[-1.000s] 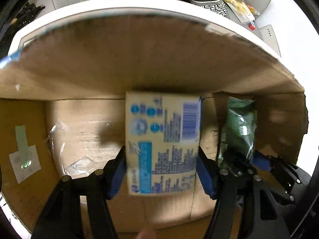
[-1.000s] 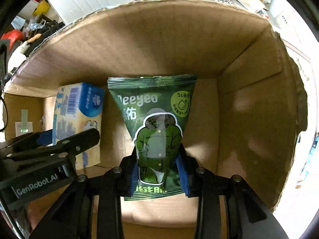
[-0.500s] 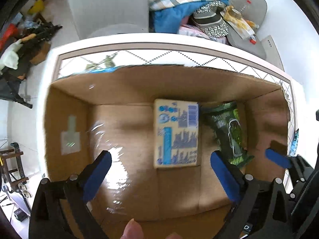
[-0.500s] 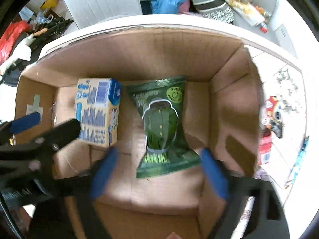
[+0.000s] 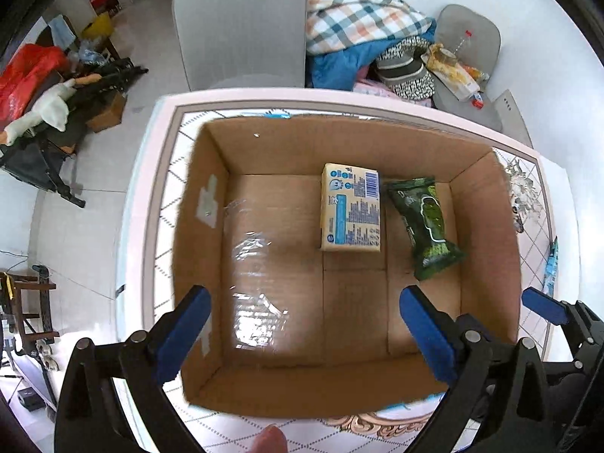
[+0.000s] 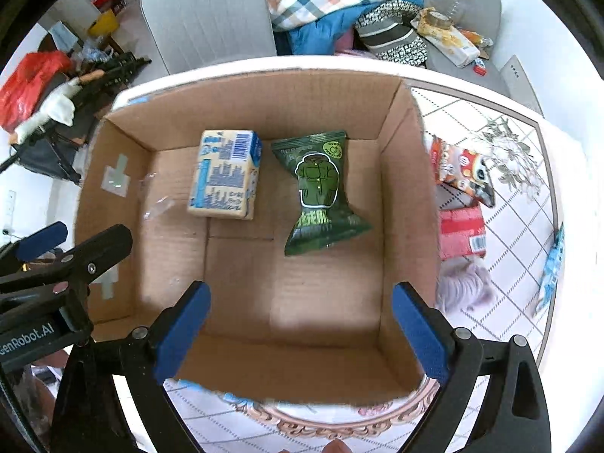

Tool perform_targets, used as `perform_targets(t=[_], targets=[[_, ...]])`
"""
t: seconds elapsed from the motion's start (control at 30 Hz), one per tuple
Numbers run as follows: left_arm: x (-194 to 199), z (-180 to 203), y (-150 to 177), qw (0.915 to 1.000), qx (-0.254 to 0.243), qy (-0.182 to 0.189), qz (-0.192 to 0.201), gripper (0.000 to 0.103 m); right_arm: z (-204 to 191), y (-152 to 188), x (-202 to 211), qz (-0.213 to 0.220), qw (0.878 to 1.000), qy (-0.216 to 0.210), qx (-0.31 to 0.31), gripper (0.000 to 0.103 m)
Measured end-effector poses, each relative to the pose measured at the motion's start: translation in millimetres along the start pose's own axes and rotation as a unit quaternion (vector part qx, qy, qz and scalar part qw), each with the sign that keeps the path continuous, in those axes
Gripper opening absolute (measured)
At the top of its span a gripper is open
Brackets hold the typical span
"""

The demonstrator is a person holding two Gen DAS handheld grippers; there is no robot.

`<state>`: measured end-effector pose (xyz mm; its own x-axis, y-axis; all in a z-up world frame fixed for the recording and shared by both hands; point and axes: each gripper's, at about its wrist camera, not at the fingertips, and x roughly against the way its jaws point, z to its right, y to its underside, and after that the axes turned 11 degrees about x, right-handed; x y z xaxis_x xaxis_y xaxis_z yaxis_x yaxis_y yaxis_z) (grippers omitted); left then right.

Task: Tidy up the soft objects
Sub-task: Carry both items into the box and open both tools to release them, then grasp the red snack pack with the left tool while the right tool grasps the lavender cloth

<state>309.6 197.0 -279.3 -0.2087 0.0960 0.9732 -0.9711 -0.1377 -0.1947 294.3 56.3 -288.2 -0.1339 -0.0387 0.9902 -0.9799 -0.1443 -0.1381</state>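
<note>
A yellow and blue tissue pack [image 5: 350, 207] [image 6: 225, 173] and a green soft pouch [image 5: 424, 226] [image 6: 321, 192] lie side by side on the floor of an open cardboard box [image 5: 204, 173] [image 6: 404, 196]. My left gripper [image 5: 302, 324] is open and empty, held above the box's near half. My right gripper [image 6: 300, 321] is open and empty, also above the near half. The left gripper's arm shows at the left of the right wrist view [image 6: 64, 260].
The box stands on a white patterned table [image 6: 521, 204]. Right of the box lie an orange pouch [image 6: 460, 170], a red pack [image 6: 462, 232], a grey fluffy item [image 6: 466, 288] and a blue packet [image 6: 549, 268]. Grey chairs [image 5: 241, 26] with piled clothes [image 5: 358, 34] stand behind.
Both grippers let go of their packs, opened wide and rose up and back out of the box. The tissue pack and green pouch stay on the box floor.
</note>
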Motion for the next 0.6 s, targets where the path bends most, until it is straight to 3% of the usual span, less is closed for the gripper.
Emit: perform_targets(t=[0.17,0.3,0.5,0.6], targets=[[34.8,5.4,14.5,0.9999,0.001,0.001,0.016,0.102,10.5,8.6,24.8,0.025,1.0,-0.017,-0.001,0.098],[57.4,32.0,17.6,0.9998,-0.014,0.001,0.017,0.102,29.4,18.1,48.1,0.037,0.998,-0.04,-0.013,0.098],[70.7,130.6,13.0,0.9962,-0.083,0.012,0.021,0.102,118.1,43.8,79.4,0.049,0.995,-0.051,-0.071,0.098],[44.6,210.6,2.0,0.9881,-0.153,-0.013,0.002,0.102,184.3,58.7,85.6,0.038,0.993,-0.039,-0.106,0.098]])
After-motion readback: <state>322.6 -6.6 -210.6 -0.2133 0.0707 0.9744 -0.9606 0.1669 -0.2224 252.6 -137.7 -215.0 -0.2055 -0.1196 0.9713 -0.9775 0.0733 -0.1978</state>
